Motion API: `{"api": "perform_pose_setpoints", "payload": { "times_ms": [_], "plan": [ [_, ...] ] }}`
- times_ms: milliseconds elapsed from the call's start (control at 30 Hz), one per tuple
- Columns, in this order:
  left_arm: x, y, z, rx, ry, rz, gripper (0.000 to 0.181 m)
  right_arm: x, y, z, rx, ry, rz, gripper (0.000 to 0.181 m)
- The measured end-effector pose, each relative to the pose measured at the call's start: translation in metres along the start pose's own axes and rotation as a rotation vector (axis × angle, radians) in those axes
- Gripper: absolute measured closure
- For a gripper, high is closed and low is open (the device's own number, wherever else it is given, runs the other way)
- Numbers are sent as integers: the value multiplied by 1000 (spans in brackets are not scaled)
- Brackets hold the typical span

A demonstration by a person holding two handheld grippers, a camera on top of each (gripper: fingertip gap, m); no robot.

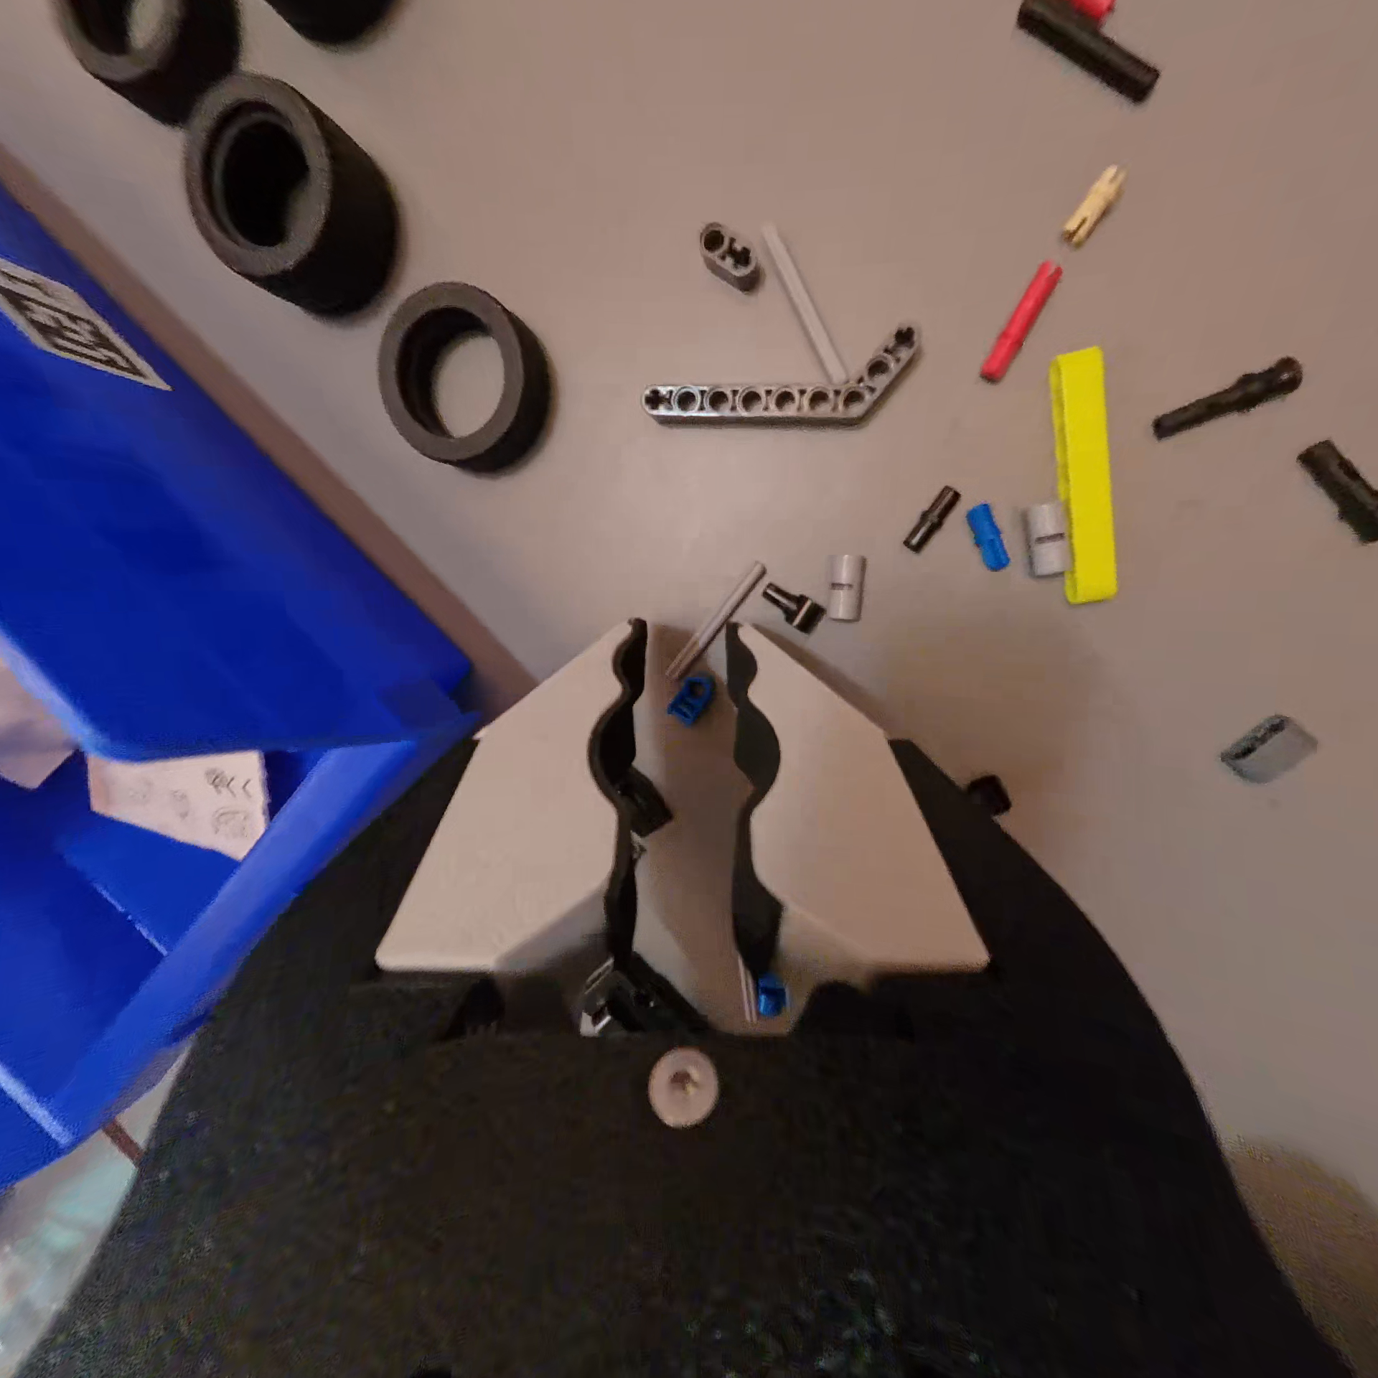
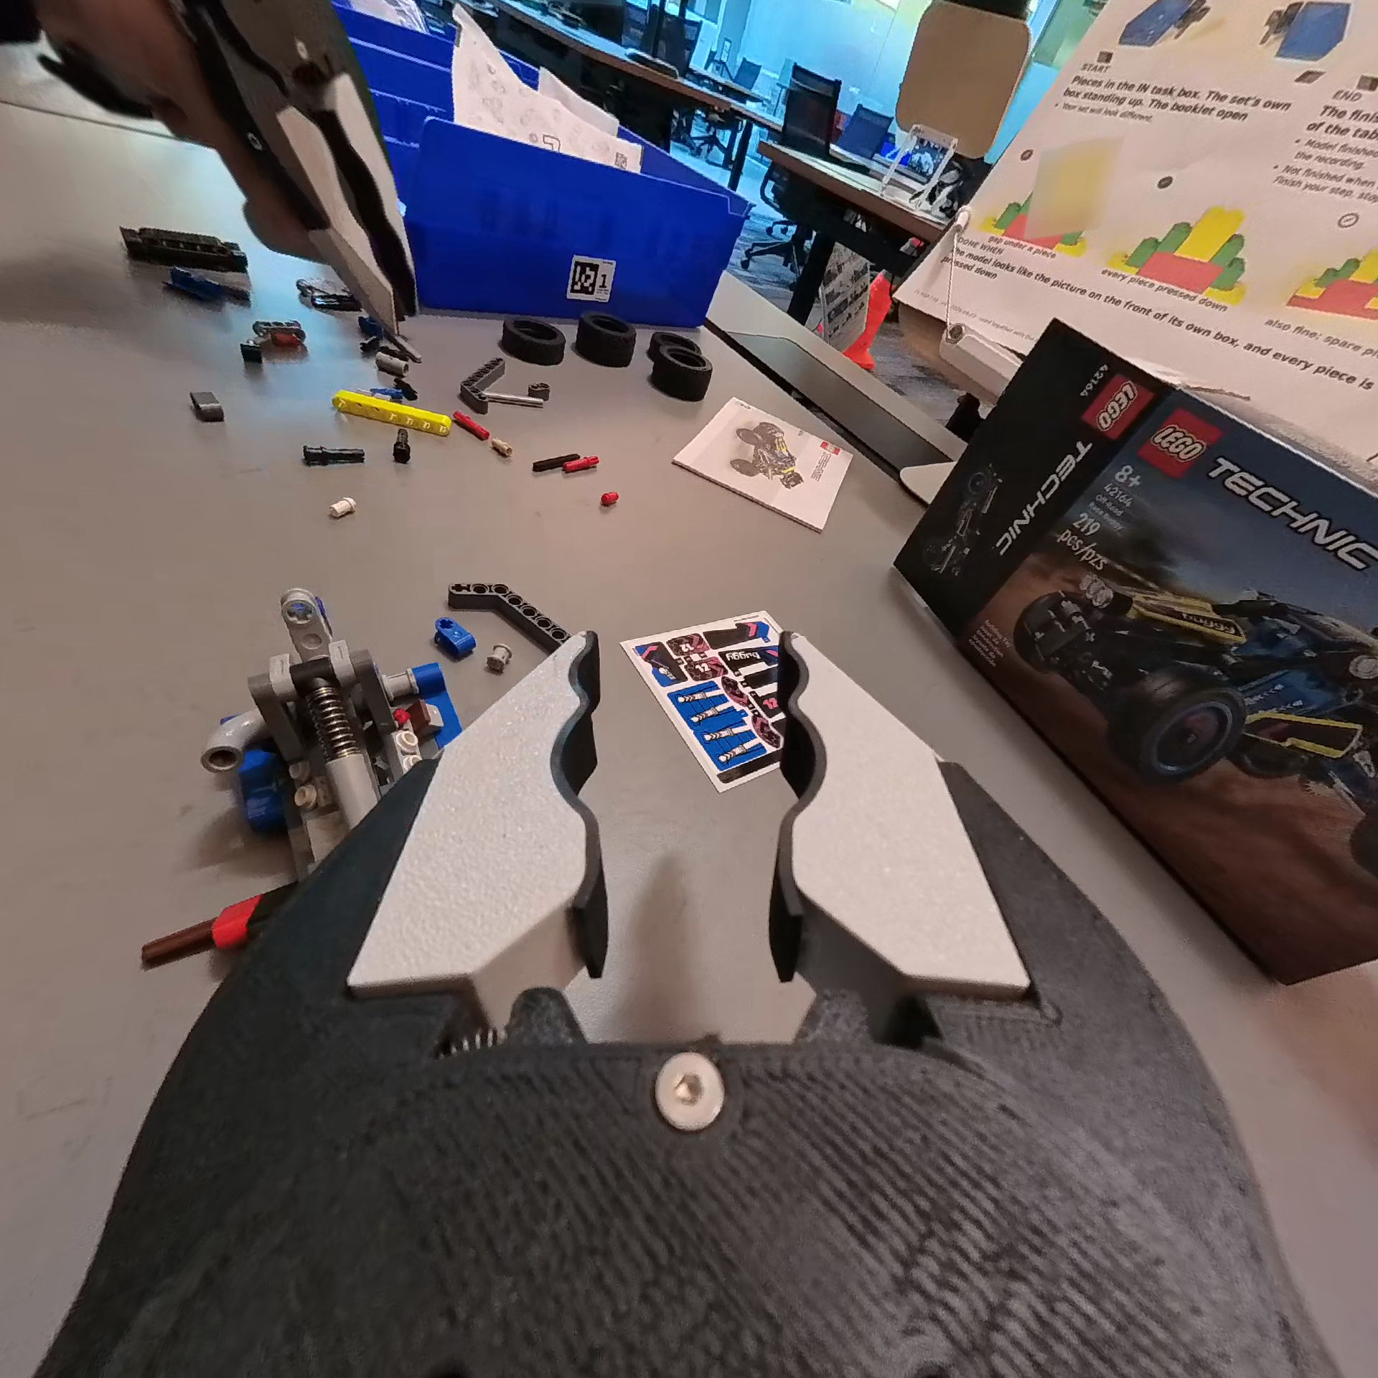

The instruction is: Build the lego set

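In the left wrist view my left gripper (image 1: 686,630) points down at the grey table, its jaws a narrow gap apart. A small blue connector (image 1: 690,701) and a thin grey axle (image 1: 716,623) lie on the table in that gap, not held. Loose pieces are spread beyond: a grey bent beam (image 1: 775,399), a yellow beam (image 1: 1085,470), and red, black and grey pins. In the right wrist view my right gripper (image 2: 690,641) is open and empty above a sticker sheet (image 2: 716,693). A partly built assembly with a spring (image 2: 328,731) lies to its left. The left gripper (image 2: 391,317) shows far off, over the loose pieces.
A blue bin (image 2: 559,216) with paper sheets stands at the back, also on the left in the left wrist view (image 1: 186,559). Black tyres (image 2: 604,335) lie in front of it. The set's box (image 2: 1193,634) stands on the right, with a booklet (image 2: 768,462) and a black bent beam (image 2: 514,608) nearby. One gripper's finger ends stand about 35 centimetres off the other's.
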State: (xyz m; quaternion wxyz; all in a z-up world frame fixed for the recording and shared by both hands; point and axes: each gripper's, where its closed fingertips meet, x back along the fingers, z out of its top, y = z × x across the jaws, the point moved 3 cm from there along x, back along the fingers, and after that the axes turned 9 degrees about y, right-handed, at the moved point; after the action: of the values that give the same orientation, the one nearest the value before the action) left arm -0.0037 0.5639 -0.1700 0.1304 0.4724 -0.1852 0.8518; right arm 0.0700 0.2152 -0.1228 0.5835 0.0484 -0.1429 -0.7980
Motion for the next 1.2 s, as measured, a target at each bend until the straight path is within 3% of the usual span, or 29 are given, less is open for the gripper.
{"api": "perform_pose_setpoints", "payload": {
  "times_ms": [133,233,300,400,467,567,700,867,1000,1067,1200],
  "plan": [
    [-8,6,1,75,18,-113,173,0,0,0,-1,-3,3,135],
    [-5,7,6,64,22,-78,179,0,0,0,-2,-1,0,135],
    [6,15,31,17,118,-13,179,0,1,0,-6,2,-4,135],
    [24,62,82,-87,290,-22,180,0,2,0,-10,1,-9,135],
    [20,121,109,-127,368,-177,180,0,2,0,-6,0,-13,135],
    [-1,182,125,-247,355,-236,180,0,2,0,-5,-1,-14,135],
    [-24,218,137,-293,339,-297,180,0,2,0,-7,0,-16,135],
    [-35,222,144,-291,319,-299,180,1,3,2,-10,6,-19,135],
    [-26,211,145,-280,329,-275,173,1,3,2,-10,9,-18,135],
    [-16,186,144,-246,343,-201,172,1,3,2,-11,11,-19,135],
    [-3,96,113,-81,242,68,169,2,4,4,-21,20,-20,135]
  ]
}}
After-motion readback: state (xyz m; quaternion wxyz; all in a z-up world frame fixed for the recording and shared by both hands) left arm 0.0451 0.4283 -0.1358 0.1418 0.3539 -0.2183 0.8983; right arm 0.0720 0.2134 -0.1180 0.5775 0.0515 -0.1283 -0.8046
